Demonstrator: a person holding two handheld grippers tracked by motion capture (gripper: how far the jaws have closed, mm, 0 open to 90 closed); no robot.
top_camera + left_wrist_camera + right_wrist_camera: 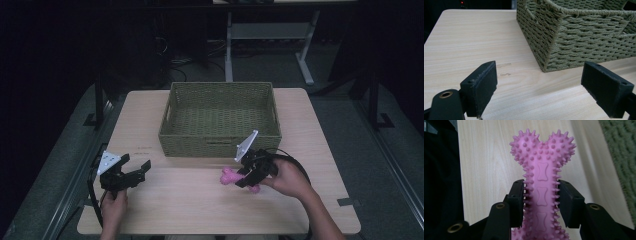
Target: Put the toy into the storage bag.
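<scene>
Left claw [142, 169] sits with its jaws wide apart on nothing, low over the table [190, 200], the woven basket [220, 117] ahead of it. Right claw [243, 181] clamps my pink spiked bone toy [541, 180] across its shaft; I judge it light, rubbery, grippy, best held mid-shaft.

A pink rubber bone toy [541, 182] covered in small spikes, its shaft clamped between two black fingers [517, 200], knobbed end sticking out beyond the fingertips.
</scene>
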